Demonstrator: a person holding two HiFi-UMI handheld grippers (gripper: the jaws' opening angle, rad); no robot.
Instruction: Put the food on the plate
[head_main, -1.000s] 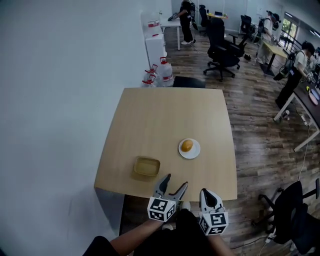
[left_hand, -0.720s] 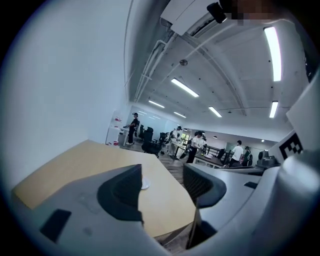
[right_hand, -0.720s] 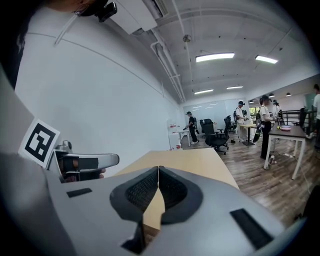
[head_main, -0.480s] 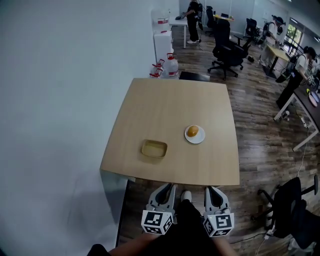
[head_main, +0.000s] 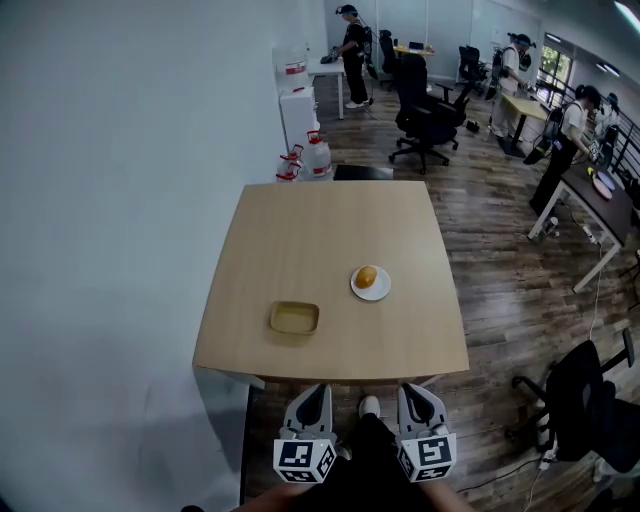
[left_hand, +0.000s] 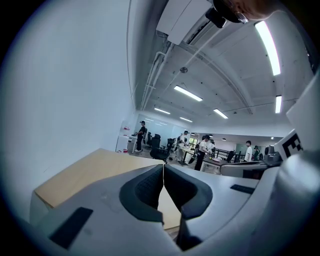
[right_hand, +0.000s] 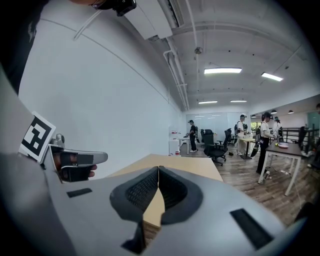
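Since a second ago both grippers have drawn back from over the tabletop to below its near edge. The left gripper (head_main: 310, 393), jaws spread then, now has its ribbed dark pads (left_hand: 145, 189) pressed flat together on nothing. My right gripper (head_main: 420, 392) is the same: pads closed, empty. The round orange-brown food (head_main: 367, 276) — a bun, I think, though it's small from here — sits on the small round white plate (head_main: 358, 288), right of centre on the smooth pale wooden square table (head_main: 320, 220). Left of it, well apart, lies a shallow tan square dish (head_main: 294, 318) with rounded corners.
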